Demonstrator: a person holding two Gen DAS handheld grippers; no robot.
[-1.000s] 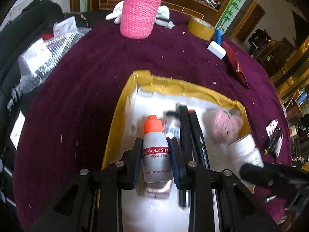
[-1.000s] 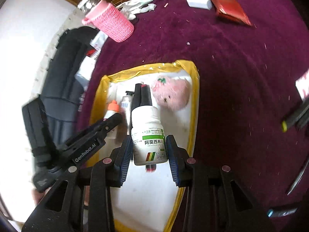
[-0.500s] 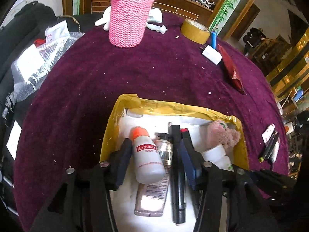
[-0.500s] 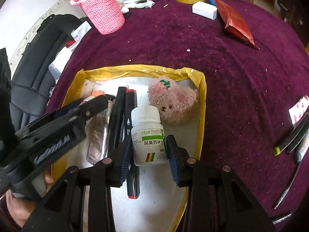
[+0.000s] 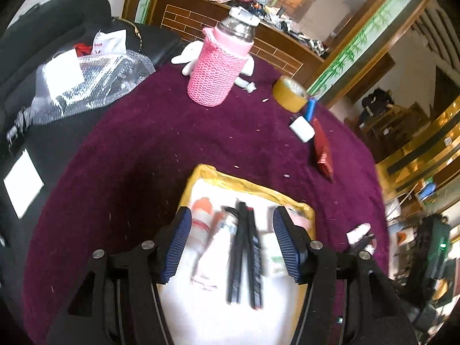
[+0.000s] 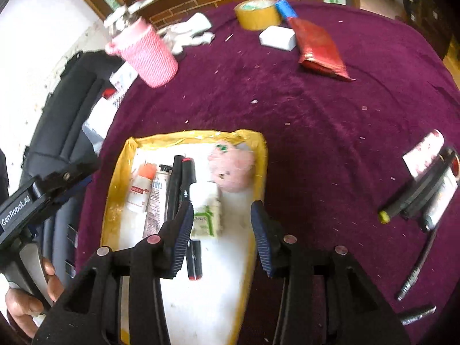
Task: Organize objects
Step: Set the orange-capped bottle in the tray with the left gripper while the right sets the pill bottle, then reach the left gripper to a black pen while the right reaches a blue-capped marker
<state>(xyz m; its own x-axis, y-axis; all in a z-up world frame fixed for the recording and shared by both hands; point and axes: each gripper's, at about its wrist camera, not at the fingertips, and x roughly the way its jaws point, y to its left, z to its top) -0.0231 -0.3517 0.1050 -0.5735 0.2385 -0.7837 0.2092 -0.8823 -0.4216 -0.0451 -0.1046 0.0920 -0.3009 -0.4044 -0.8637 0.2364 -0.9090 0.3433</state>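
A yellow-rimmed white tray (image 6: 260, 155) lies on the purple cloth and also shows in the left wrist view (image 5: 201, 172). In it lie an orange-capped bottle (image 6: 141, 188) (image 5: 199, 224), a tube (image 6: 156, 201), two black markers (image 6: 182, 184) (image 5: 244, 250), a white medicine bottle (image 6: 205, 208) (image 5: 271, 254) and a pink plush toy (image 6: 231, 169). My left gripper (image 5: 231, 243) is open and empty above the tray. My right gripper (image 6: 221, 231) is open and empty, just above the medicine bottle.
A pink knitted flask (image 5: 220, 69) (image 6: 146, 53), tape roll (image 5: 290, 93) (image 6: 257, 13), white box (image 5: 302, 128) (image 6: 277, 37) and red packet (image 5: 322, 149) (image 6: 319, 47) sit farther back. Pens and a small tube (image 6: 422, 189) lie right. A black bag (image 5: 57, 66) is left.
Both grippers opened and pulled up and back. The orange-capped bottle and the white medicine bottle now lie loose in the tray.
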